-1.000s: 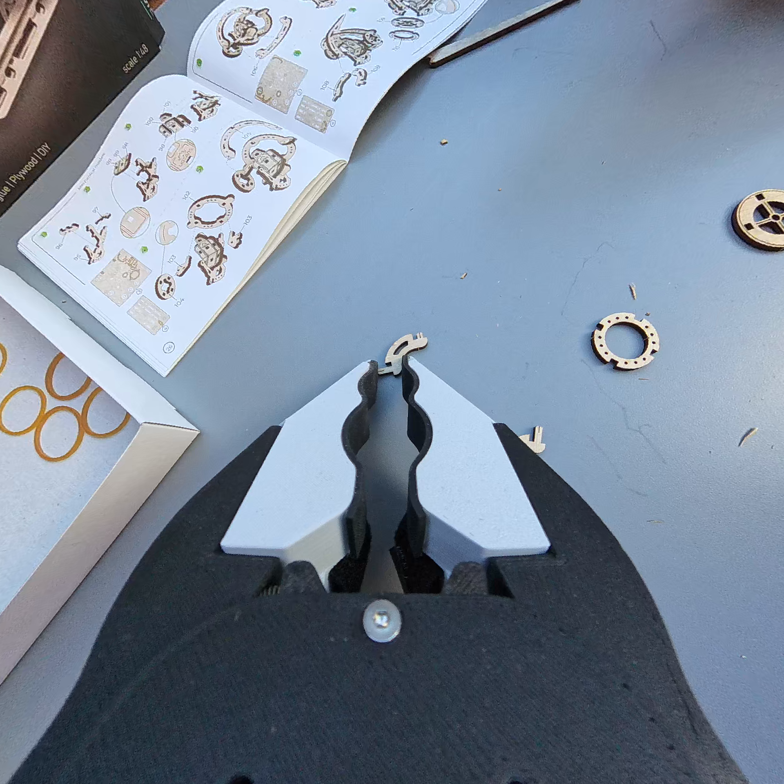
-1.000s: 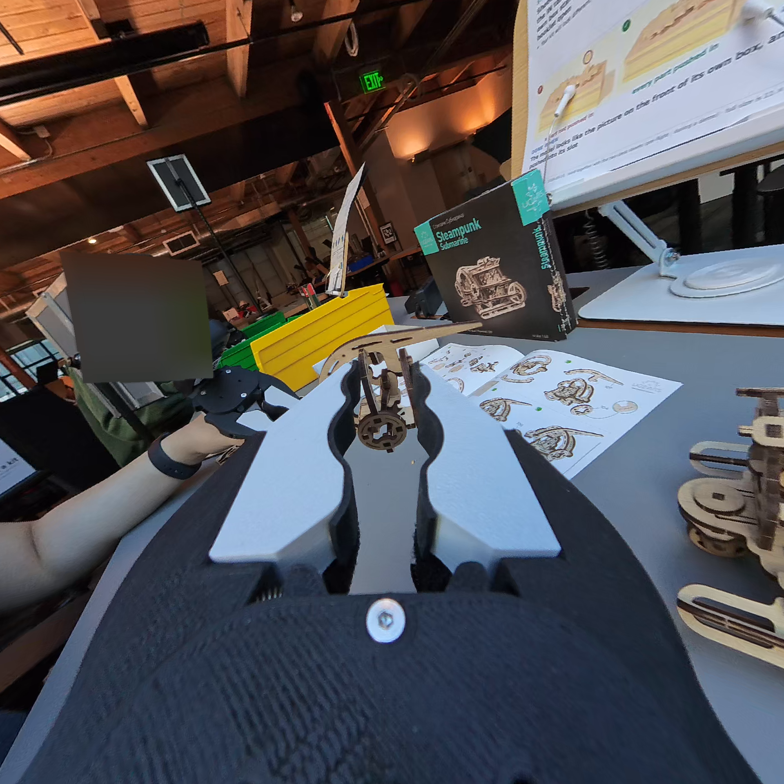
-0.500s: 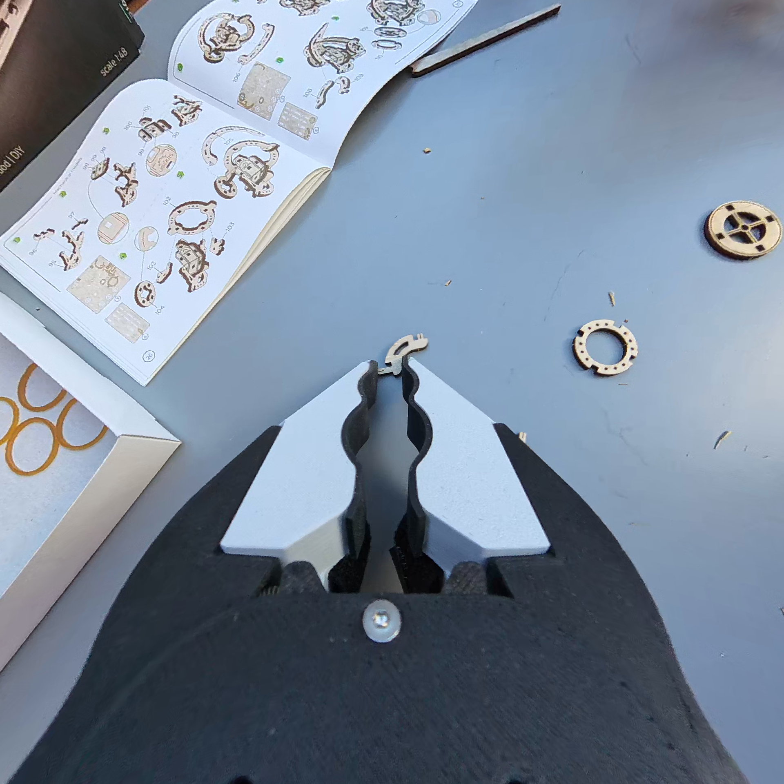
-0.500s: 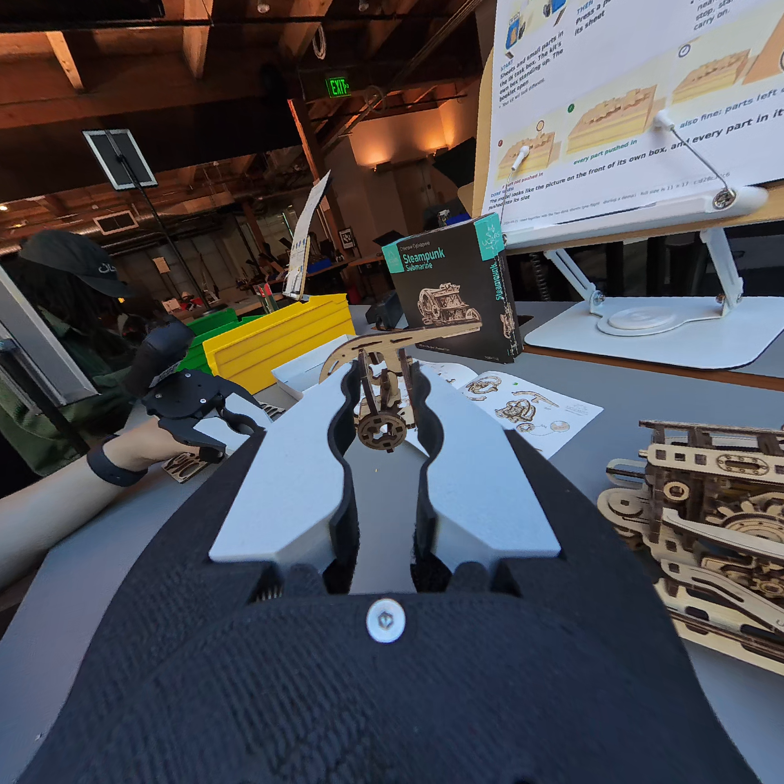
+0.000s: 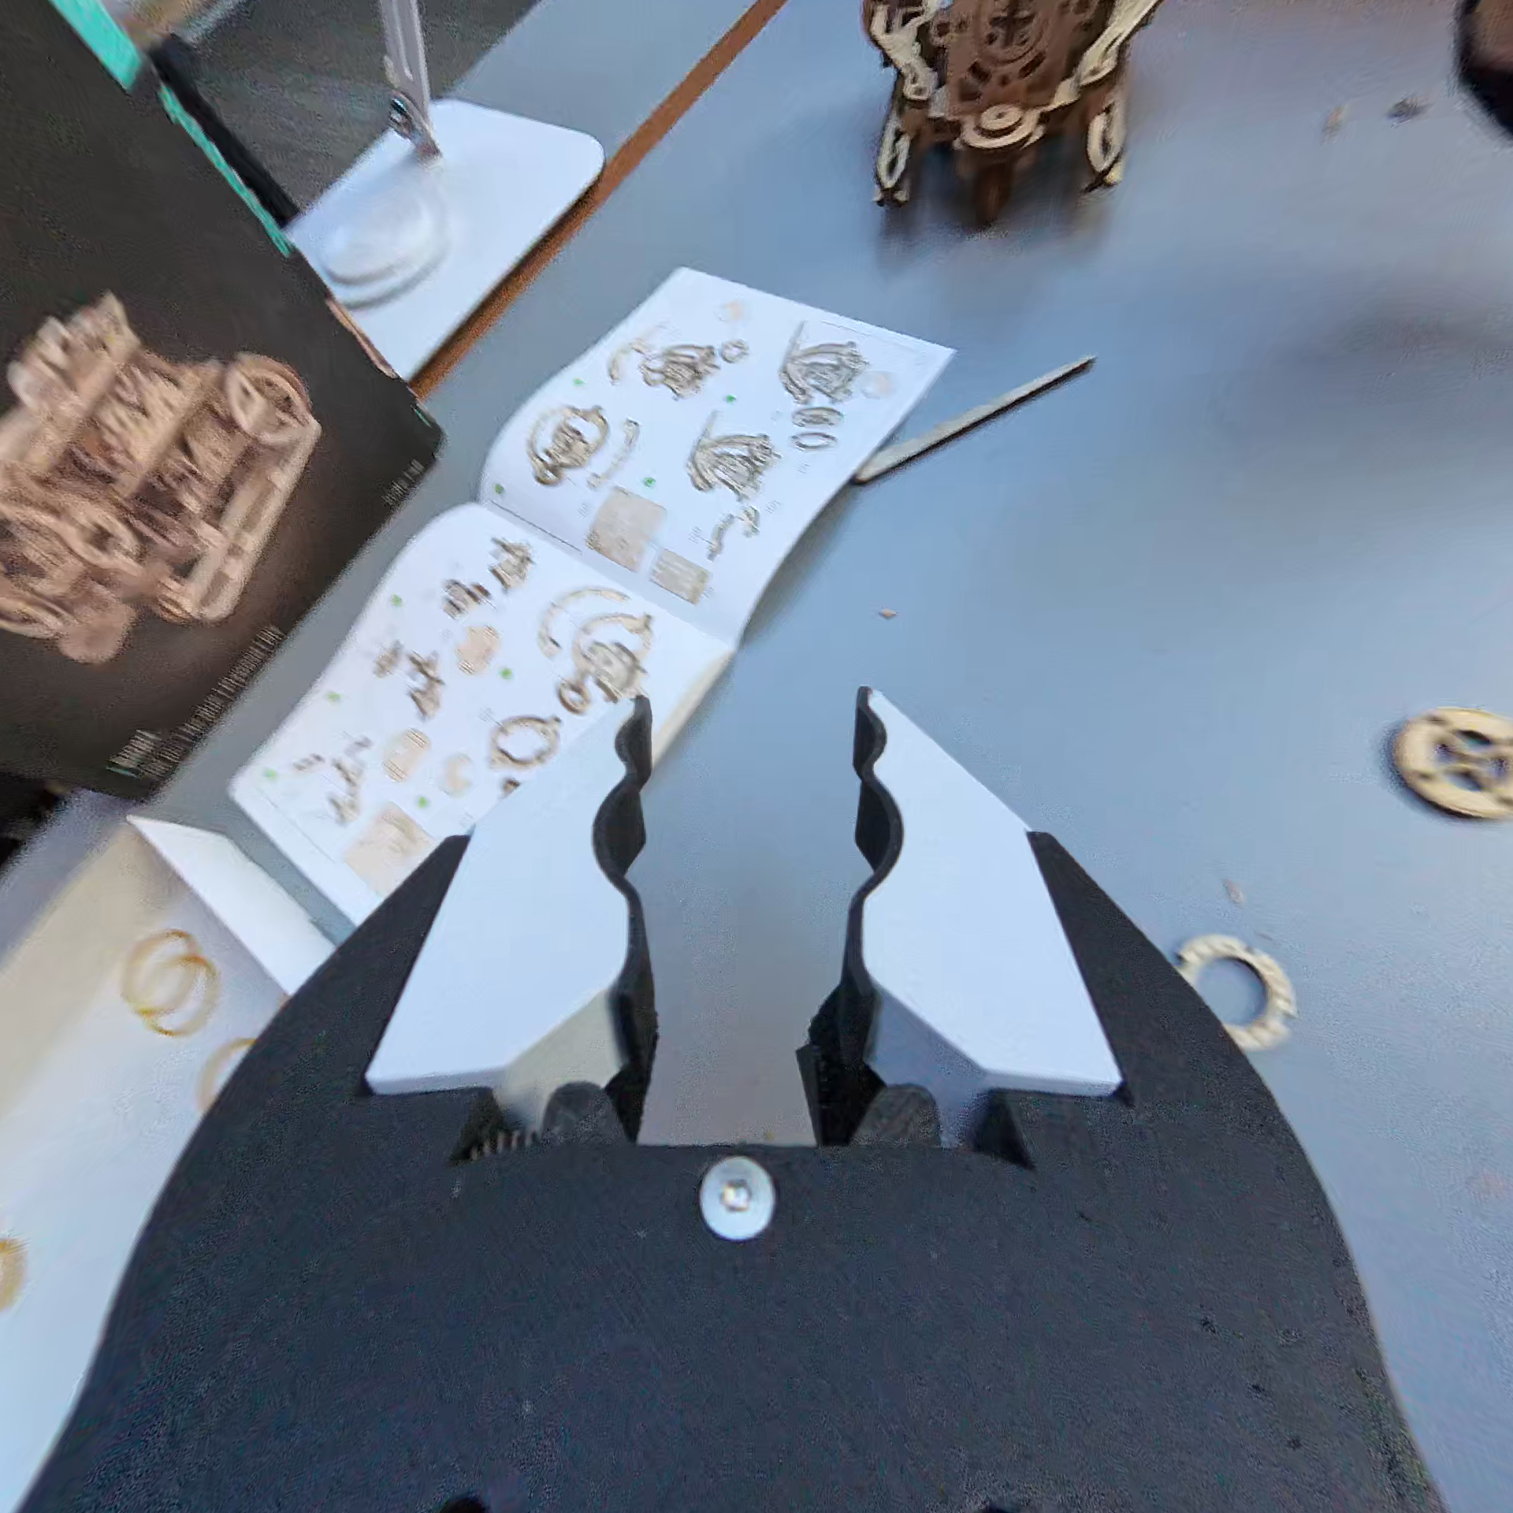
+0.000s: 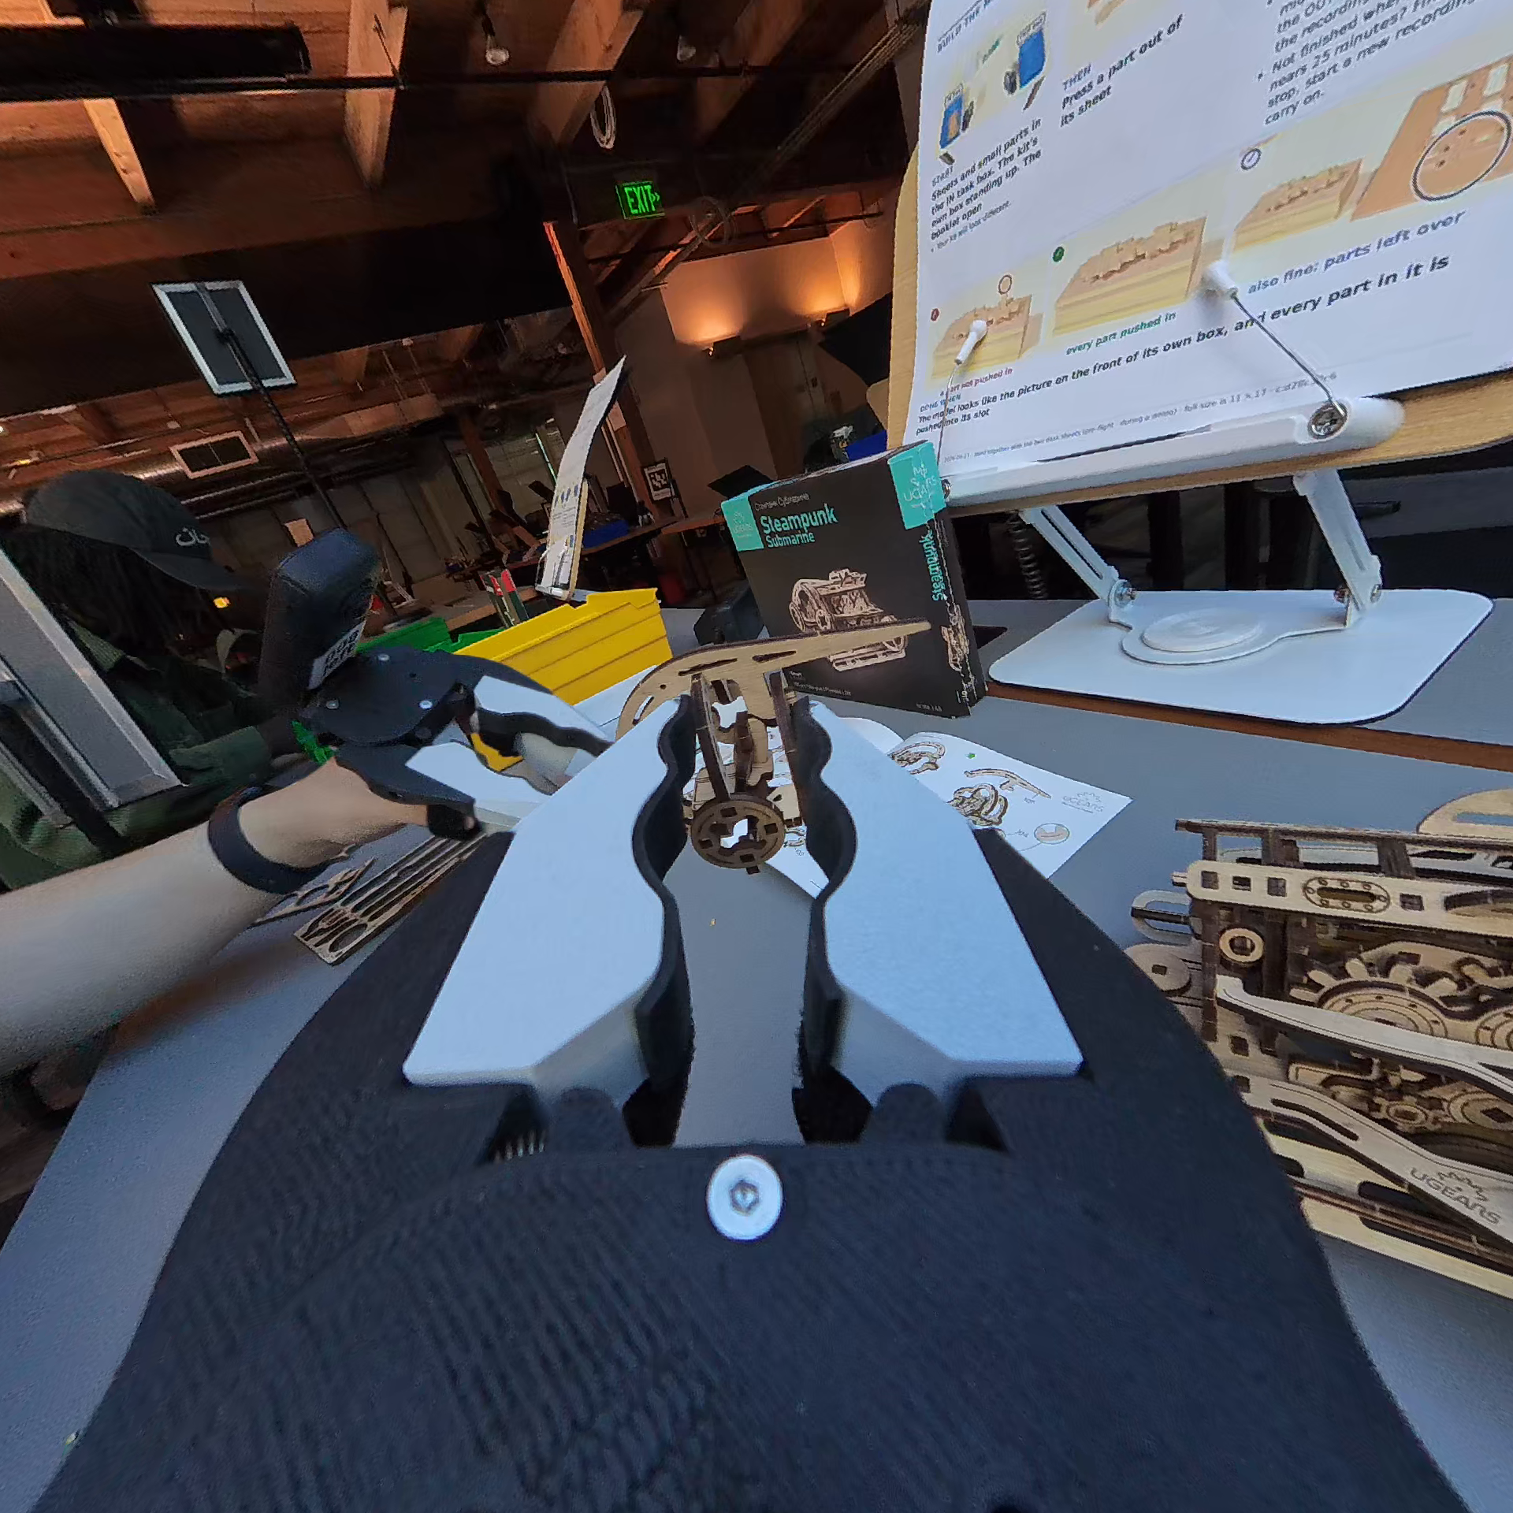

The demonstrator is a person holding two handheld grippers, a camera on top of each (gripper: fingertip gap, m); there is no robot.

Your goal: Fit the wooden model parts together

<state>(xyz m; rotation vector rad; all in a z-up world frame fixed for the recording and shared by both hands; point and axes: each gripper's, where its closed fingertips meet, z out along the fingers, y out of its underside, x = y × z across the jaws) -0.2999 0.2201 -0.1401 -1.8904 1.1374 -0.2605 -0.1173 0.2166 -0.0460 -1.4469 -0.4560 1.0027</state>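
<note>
Right gripper [image 6: 741,806] clamped on a wooden sub-assembly [image 6: 737,770] held above the table; left gripper [image 5: 749,786] spread, empty. Thin, light, brittle plywood (probably): best pinched across its frame.

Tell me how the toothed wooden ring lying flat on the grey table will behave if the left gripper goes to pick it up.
The toothed wooden ring looks thin and flat, so probably light, stiff and hard to pinch off the table. Its narrow band may snap. The left gripper is open.
</note>
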